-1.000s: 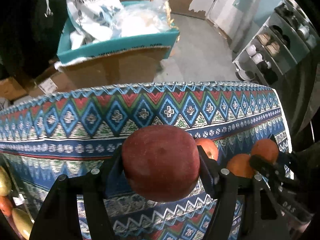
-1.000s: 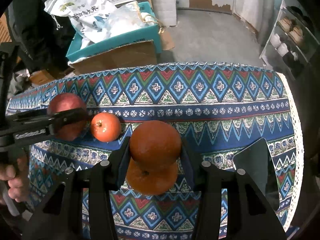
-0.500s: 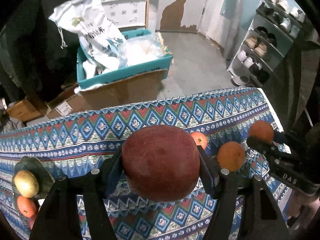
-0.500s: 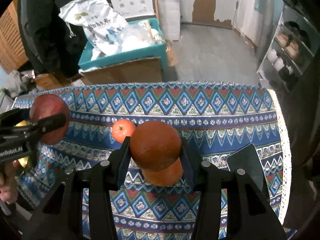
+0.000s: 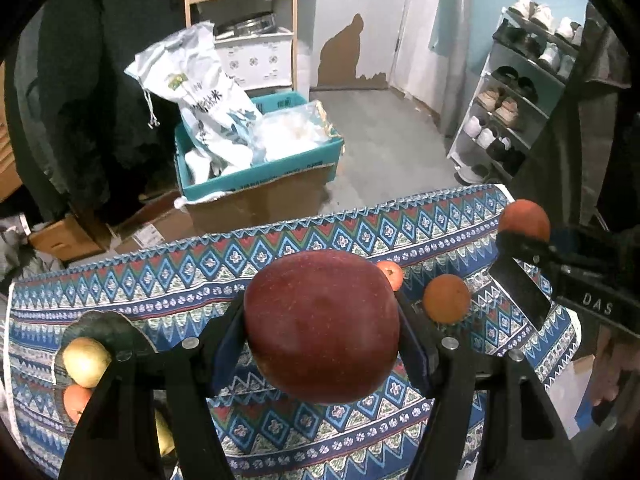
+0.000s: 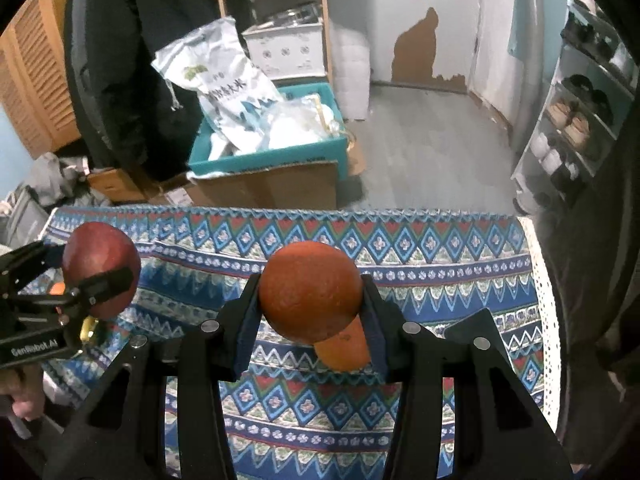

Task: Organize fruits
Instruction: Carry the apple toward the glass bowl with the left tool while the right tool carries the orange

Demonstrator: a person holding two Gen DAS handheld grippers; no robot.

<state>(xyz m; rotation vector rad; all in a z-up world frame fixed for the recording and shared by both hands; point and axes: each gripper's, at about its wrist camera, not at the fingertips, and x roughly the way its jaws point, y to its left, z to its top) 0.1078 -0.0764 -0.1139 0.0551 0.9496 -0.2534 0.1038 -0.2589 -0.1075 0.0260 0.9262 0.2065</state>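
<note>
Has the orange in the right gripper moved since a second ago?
Yes. The orange in the right gripper has lifted: it sat right above the other orange on the tablecloth and now hangs clear above it.

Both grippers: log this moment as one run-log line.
left gripper: shut on red apple, above cloth | right gripper: shut on orange, above cloth | loose orange: on cloth

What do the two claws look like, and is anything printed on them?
Both are matte black, two-fingered frames with flat angular arms, silver round bolt heads at the joints and dark blue pads inside the fingers. The left claw carries white lettering on its side, seen from the right wrist camera, reading roughly "GenRobot.AI". The right claw shows white letters "DAS" on its side in the left wrist view. No cables are visible.
</note>
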